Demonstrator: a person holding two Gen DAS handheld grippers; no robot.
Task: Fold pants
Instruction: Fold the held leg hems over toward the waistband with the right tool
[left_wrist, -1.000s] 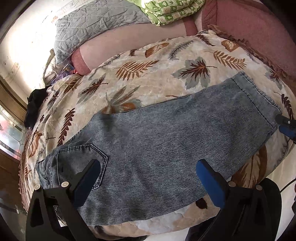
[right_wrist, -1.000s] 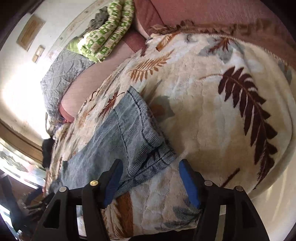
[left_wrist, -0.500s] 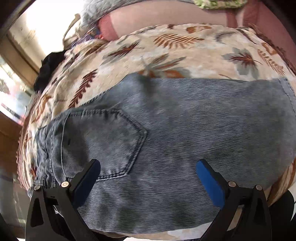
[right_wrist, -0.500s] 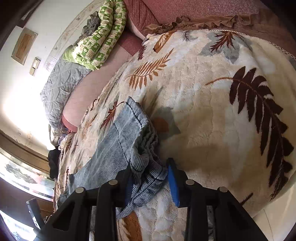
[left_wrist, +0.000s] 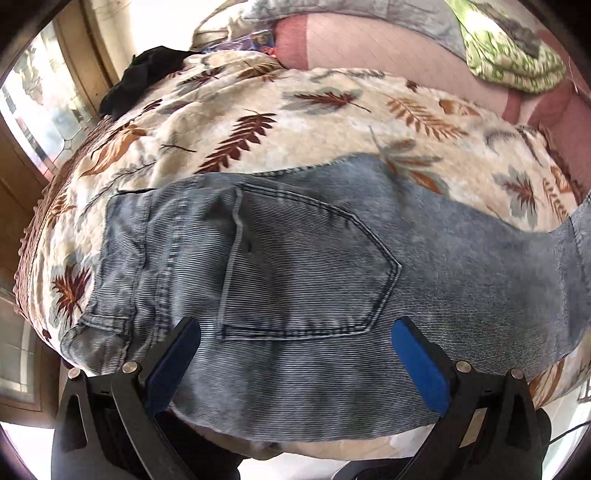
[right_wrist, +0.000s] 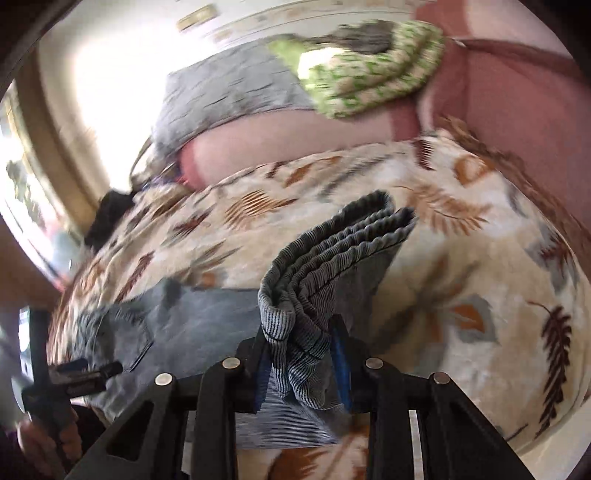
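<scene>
The pants lie flat across a bed on a cream blanket printed with brown leaves. They are pale blue denim, back pocket facing up, waistband toward the left of the left wrist view and the legs running off to the right.

The left hand-held gripper hovers over the near edge of the denim with its blue pads spread wide — the back pocket sits in the gap between them, and neither pad visibly presses on the cloth.

The right hand-held gripper is pinching the leg end of the pants: its fingers are drawn close on a bunched wad of ribbed fabric, and the hems rise out of the grip in stacked layers, lifted clear of the blanket. The rest of the denim trails down and to the left, flat on the bed. The right wrist view is blurred, so the far details are soft. At its lower left the other gripper shows as a dark shape over the waist end.

Beyond the blanket lie a pink sheet, a grey quilted cover and a folded green-and-white blanket (a dark garment sits at the far left edge).
</scene>
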